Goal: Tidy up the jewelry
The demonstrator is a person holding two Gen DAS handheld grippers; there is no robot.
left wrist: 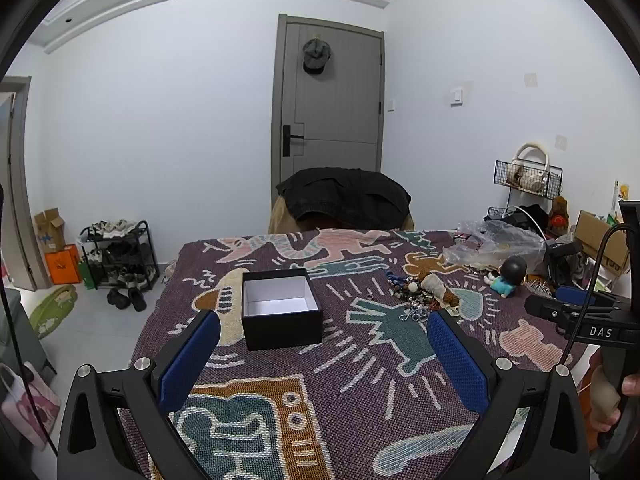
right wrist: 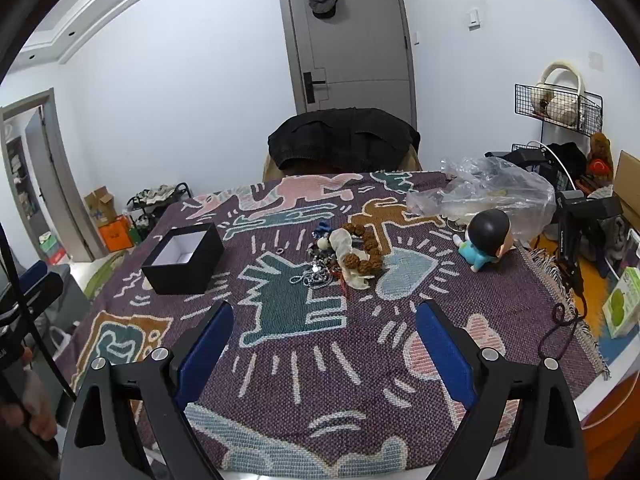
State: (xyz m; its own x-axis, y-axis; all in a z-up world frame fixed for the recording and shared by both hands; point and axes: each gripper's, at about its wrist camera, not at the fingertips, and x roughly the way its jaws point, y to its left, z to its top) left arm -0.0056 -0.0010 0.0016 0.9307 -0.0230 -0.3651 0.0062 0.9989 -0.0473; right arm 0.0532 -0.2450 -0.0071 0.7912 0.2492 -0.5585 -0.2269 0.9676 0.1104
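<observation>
Left gripper (left wrist: 324, 344) and right gripper (right wrist: 325, 330): jaws spread wide, holding nothing, both hovering above the patterned cloth (right wrist: 320, 380) on the tabletop. The jewelry pile (right wrist: 340, 256) — brown bead strand, silver chain, small charms tangled together — lies ahead of the right gripper; the open black box (left wrist: 282, 314), white-lined and empty, sits well apart to its left, just ahead of the left gripper. Risk: chains and beads look interlocked, so one pinch may drag several pieces, or snag the coarse weave. The right view alone shows the heap clearly; the left view alone shows the box floor bare.
</observation>
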